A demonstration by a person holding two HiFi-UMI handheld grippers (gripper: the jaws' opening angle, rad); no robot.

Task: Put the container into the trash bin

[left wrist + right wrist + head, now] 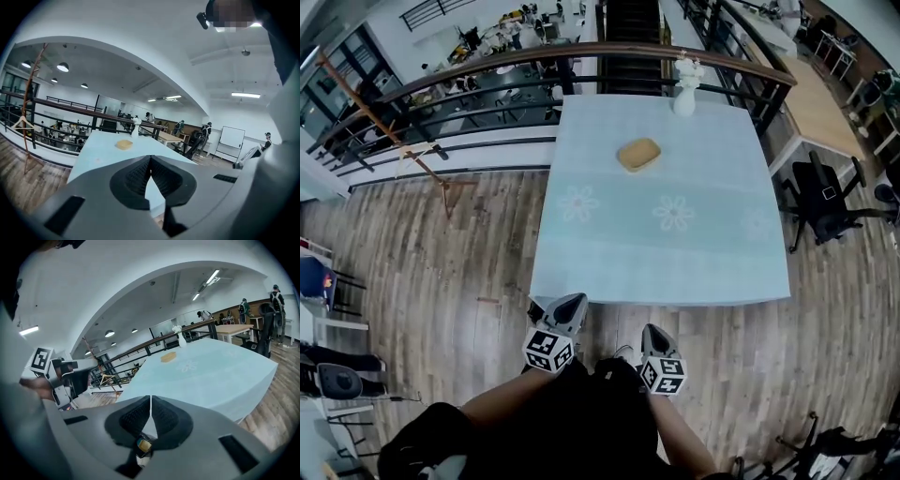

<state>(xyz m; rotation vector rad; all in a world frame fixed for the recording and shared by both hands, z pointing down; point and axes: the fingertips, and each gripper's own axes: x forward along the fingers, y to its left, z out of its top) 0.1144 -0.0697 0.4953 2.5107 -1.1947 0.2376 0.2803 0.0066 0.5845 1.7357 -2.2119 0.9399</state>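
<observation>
The person [581, 422] is cut off by the bottom edge. The container [638, 155], upper centre, is too small to show its contents.

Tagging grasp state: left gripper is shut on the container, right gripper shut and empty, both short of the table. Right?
No. The left gripper is shut but empty: the left gripper view shows its jaws together on nothing, and the head view shows the container lying on the table. The right gripper is shut and empty, and both are short of the table.
</observation>
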